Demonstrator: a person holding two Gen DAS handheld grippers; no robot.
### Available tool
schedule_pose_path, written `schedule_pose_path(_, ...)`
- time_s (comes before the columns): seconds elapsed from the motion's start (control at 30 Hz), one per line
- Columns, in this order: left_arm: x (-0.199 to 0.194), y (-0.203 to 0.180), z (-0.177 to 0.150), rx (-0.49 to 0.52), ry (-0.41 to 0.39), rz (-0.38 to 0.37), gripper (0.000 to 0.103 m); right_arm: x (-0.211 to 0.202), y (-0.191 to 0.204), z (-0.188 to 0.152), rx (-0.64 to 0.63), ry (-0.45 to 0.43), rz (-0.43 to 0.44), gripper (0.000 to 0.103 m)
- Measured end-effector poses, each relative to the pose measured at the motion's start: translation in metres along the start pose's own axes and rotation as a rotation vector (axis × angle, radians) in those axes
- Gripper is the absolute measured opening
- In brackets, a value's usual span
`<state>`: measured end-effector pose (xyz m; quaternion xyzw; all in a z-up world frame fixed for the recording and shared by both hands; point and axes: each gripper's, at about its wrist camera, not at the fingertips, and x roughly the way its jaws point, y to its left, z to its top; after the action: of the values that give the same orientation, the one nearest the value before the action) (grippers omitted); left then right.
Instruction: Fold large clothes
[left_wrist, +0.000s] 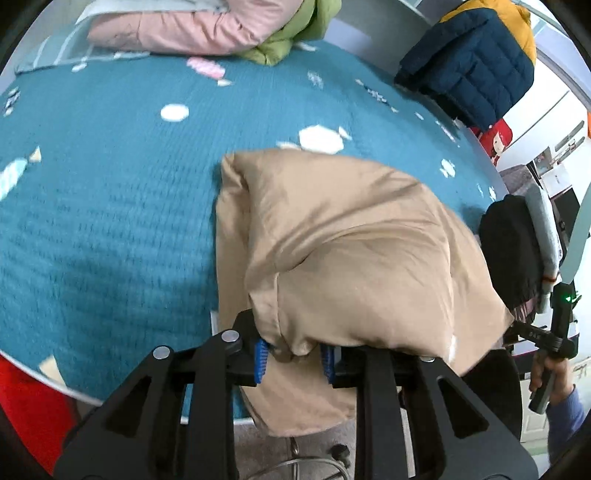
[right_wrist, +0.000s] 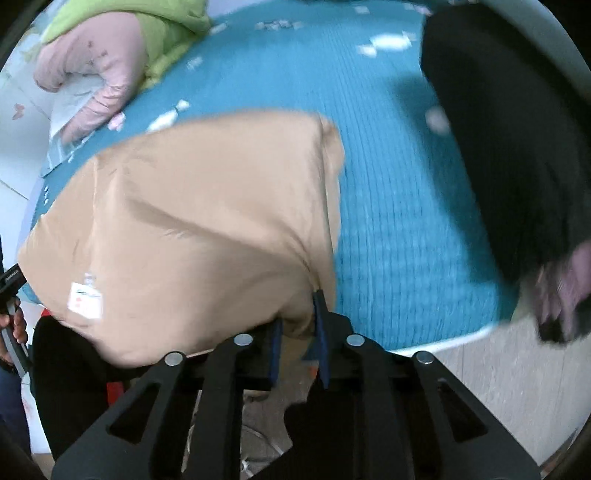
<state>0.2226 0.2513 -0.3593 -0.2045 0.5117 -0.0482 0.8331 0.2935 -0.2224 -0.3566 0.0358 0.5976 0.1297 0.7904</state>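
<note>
A tan garment (left_wrist: 343, 236) is bunched over the near edge of the teal bedspread (left_wrist: 110, 184). My left gripper (left_wrist: 293, 354) is shut on a fold at its near left corner, cloth pinched between the blue pads (left_wrist: 260, 360). In the right wrist view the same tan garment (right_wrist: 199, 221) lies on the teal bedspread (right_wrist: 399, 221), with a white label near its lower left. My right gripper (right_wrist: 297, 339) is shut on its near right corner. Part of the cloth hangs below the bed edge. The right gripper also shows at the far right of the left wrist view (left_wrist: 554, 339).
A pink jacket (left_wrist: 184, 29) and a green one (left_wrist: 295, 33) lie at the far side of the bed. A navy and yellow puffer jacket (left_wrist: 472, 62) sits at the far right. A black garment (right_wrist: 517, 147) lies right of the tan one.
</note>
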Motion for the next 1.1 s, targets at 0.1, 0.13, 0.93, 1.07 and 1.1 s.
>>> schedule_pose_path(0.1,-0.006,-0.002,-0.008,-0.001,0.015,0.040,0.057,-0.012,0.006,-0.005,-0.024,-0.021,-0.035,0.025)
schedule_pose_path(0.13,-0.011,-0.001,-0.011,-0.007,0.012,0.047,0.070,-0.018,0.007,-0.006,-0.028,-0.026,-0.035,0.027)
schedule_pose_path(0.93,0.043,-0.030,0.002,-0.121,0.103,0.201,0.077,0.065,0.013,0.012,0.180,0.118,-0.024,0.002)
schedule_pose_path(1.07,0.049,-0.014,-0.013,-0.117,0.089,0.173,0.077,0.075,-0.006,0.005,0.256,0.124,0.054,0.000)
schedule_pose_path(1.1,0.048,-0.015,-0.012,-0.104,0.086,0.176,0.078,0.073,-0.005,0.009,0.255,0.135,0.052,0.000)
